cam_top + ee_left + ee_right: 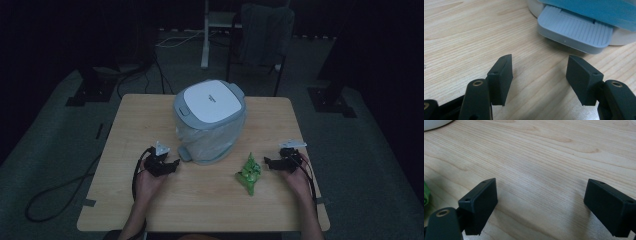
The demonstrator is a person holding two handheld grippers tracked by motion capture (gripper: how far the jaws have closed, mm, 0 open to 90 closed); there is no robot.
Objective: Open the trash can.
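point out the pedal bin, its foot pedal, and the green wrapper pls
Grey-and-white plastic pedal bin (210, 102), high view, centre of its white lid.
Grey ribbed foot pedal (576, 30), left gripper view, middle of its ribbed top.
Crumpled green plastic wrapper (249, 174), high view, middle of the bundle.

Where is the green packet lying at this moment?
In the high view, the green packet lies on the wooden table, right of centre, between the pedal bin and the right claw, touching neither.
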